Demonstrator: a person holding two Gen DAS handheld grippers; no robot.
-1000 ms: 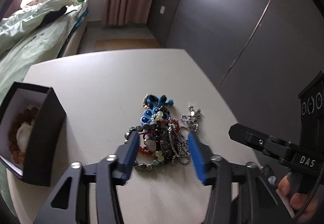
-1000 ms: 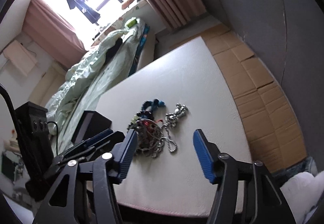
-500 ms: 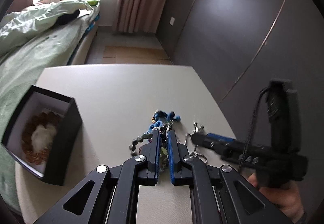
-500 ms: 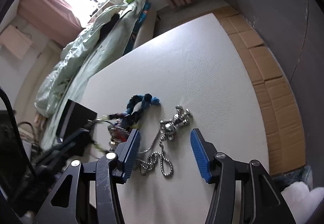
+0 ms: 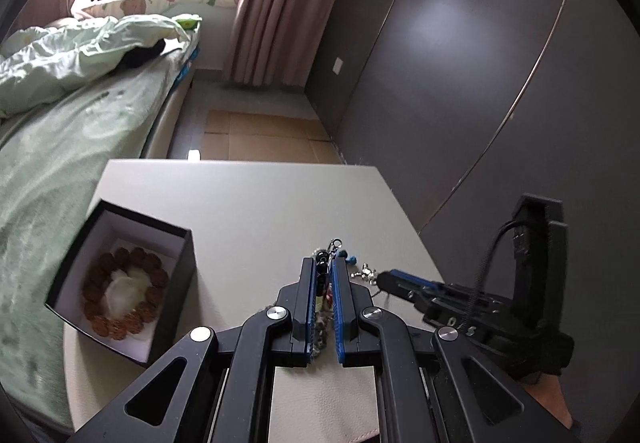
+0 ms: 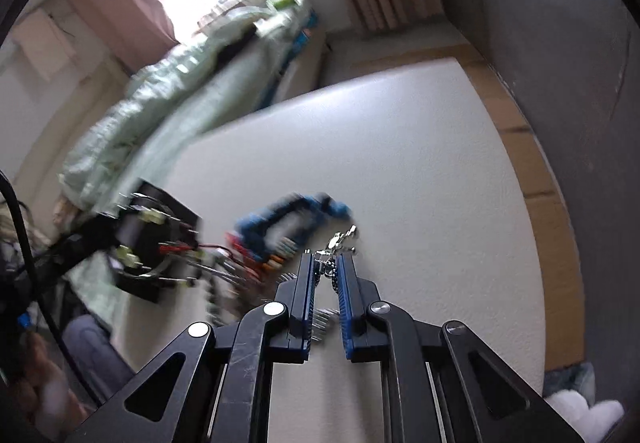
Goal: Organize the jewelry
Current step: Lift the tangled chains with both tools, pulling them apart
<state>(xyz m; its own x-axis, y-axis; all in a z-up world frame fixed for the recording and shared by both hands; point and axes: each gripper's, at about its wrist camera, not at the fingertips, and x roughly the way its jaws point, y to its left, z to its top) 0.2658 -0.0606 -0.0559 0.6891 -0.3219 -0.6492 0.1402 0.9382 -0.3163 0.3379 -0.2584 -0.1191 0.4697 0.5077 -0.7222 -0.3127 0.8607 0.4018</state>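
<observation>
A tangle of beaded strands and chains [image 5: 326, 251] is clamped between the blue pads of my left gripper [image 5: 323, 263], which is shut on it above the pale table [image 5: 240, 203]. In the right wrist view that tangle [image 6: 192, 249] is blurred and stretches from the left gripper [image 6: 120, 239] towards a blue bead strand [image 6: 292, 211] on the table. My right gripper [image 6: 325, 257] is closing, and its pads press on a silver chain with a small figure charm [image 6: 335, 239]. The right gripper [image 5: 390, 279] lies low beside the charm [image 5: 366, 275].
A black box with a white lining [image 5: 180, 243] stands at the table's left and holds a brown bead bracelet [image 5: 124, 287]. A bed with green bedding [image 5: 80, 103] is beyond it. Dark wardrobe doors [image 5: 480, 83] are on the right. A person's hand [image 5: 548, 403] holds the right gripper.
My left gripper shut on the jewellery pile and rose with it, pulling the strands out. My right gripper moved in over the silver chain and its jaws came together on it.
</observation>
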